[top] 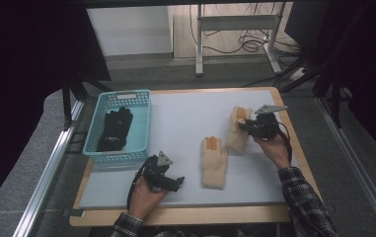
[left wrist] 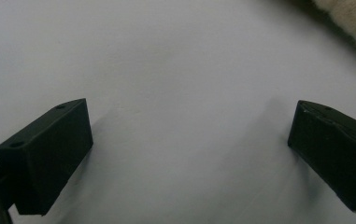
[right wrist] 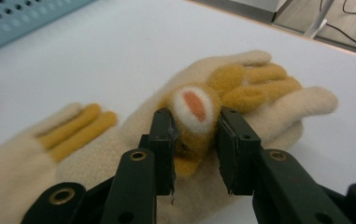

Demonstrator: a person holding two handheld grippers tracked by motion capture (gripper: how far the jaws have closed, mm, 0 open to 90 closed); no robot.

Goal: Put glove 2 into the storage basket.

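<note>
Gloves are what we are sorting here, and going left to right we are seeing the blue basket [top: 141, 98] at the table's left, already holding a black pair of gloves [top: 115, 129]. Next, our left gripper [top: 174, 182] is resting low on the white mat [top: 185, 118], jaws spread wide with nothing between them. Just right of it the second cream glove [top: 214, 160] is lying flat, its long axis running away from us, orange fingertips pointing to the far edge. Farthest right, our right gripper [right wrist: 195, 140] is pinching the cream glove [right wrist: 269, 100] by the orange animal patch on its back, jaws closed on that patch. We are judging that the basket lies well to the left of this held glove, so the right hand is carrying across while the left sits nearer the flat glove.
</note>
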